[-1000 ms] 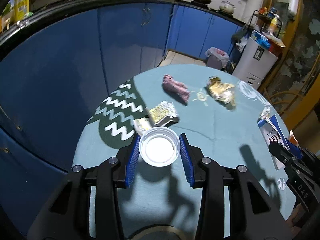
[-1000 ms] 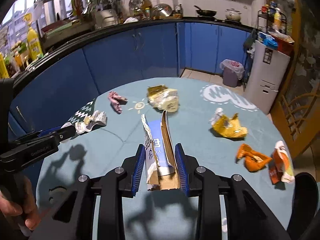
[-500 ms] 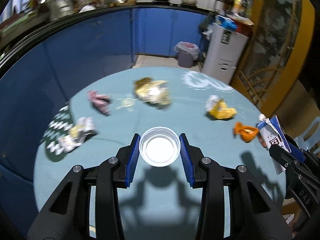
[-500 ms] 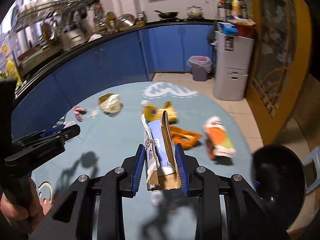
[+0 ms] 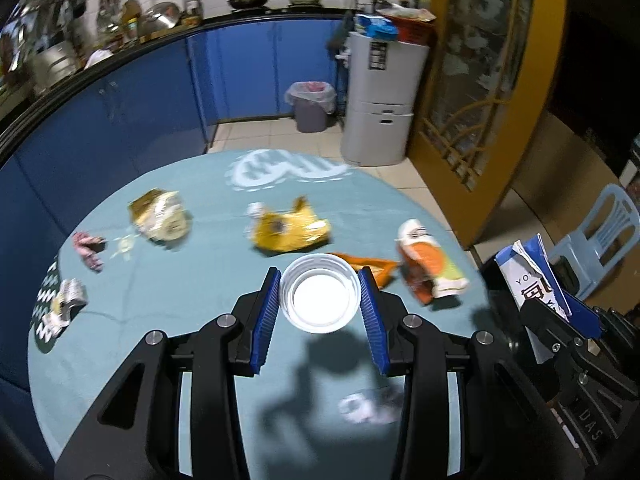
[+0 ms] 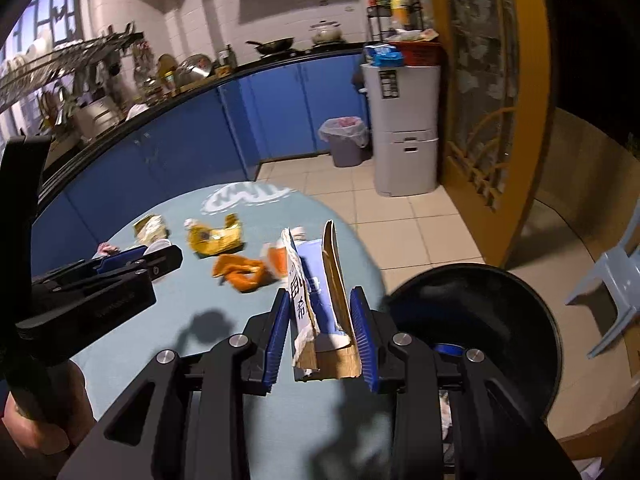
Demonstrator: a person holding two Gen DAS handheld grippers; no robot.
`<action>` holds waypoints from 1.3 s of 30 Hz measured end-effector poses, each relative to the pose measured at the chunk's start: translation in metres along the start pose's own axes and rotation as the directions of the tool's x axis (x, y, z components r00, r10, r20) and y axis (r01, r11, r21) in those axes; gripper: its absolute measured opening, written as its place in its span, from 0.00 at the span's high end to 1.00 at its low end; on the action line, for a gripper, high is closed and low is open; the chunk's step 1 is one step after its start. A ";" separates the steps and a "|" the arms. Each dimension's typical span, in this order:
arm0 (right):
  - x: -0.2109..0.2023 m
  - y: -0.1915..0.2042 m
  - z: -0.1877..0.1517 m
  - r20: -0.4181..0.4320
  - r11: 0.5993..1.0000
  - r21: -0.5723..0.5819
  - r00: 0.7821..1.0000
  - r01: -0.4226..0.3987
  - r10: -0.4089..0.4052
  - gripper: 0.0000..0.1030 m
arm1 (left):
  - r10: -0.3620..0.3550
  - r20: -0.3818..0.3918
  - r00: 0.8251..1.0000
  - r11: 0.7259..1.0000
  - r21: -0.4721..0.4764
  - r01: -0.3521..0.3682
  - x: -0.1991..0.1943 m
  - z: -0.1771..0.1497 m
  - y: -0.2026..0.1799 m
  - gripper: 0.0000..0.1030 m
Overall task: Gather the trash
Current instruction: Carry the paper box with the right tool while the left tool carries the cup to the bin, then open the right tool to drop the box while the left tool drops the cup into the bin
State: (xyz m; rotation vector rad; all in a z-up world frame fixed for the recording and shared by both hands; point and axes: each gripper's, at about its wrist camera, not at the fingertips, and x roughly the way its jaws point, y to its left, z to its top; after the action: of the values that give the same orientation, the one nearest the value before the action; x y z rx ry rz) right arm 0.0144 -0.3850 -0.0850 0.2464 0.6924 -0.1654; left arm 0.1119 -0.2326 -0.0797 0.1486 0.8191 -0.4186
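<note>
Currently, the left tool (image 5: 320, 300) grips a white plastic cup (image 5: 319, 299) above the round table (image 5: 180, 320), where several wrappers remain. From the right view, the right tool (image 6: 320, 336) clamps a torn blue carton (image 6: 316, 292) near a black bin (image 6: 476, 344) at right.
</note>
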 end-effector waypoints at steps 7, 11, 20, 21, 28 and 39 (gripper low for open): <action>-0.009 -0.039 -0.003 0.020 0.998 0.053 0.999 0.046 -0.047 0.70 | -0.045 0.003 0.999 0.996 0.075 0.045 0.008 0.010 -0.058 0.60; -0.010 -0.061 -0.006 0.018 0.994 0.085 0.997 0.073 -0.075 0.70 | -0.074 0.002 0.997 0.991 0.108 0.074 0.014 0.016 -0.086 0.60; -0.011 -0.096 -0.009 0.015 0.981 0.142 0.991 0.129 -0.132 0.70 | -0.124 -0.020 0.992 0.976 0.175 0.126 0.025 0.019 -0.141 0.60; -0.011 -0.099 -0.009 0.014 0.980 0.149 0.991 0.132 -0.136 0.70 | -0.126 -0.022 0.992 0.976 0.178 0.128 0.026 0.018 -0.144 0.60; -0.003 -0.117 -0.011 -0.002 0.970 0.191 0.988 0.149 -0.152 0.70 | -0.135 -0.051 0.989 0.970 0.199 0.143 0.037 0.013 -0.163 0.60; 0.004 -0.128 -0.012 -0.018 0.965 0.209 0.987 0.161 -0.161 0.70 | -0.141 -0.078 0.987 0.967 0.202 0.154 0.049 0.013 -0.175 0.60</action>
State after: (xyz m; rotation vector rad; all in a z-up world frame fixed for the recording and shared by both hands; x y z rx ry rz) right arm -0.0196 -0.5045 -0.1184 0.3925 0.6963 -0.3956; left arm 0.0771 -0.4103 -0.1009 0.2971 0.8507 -0.6427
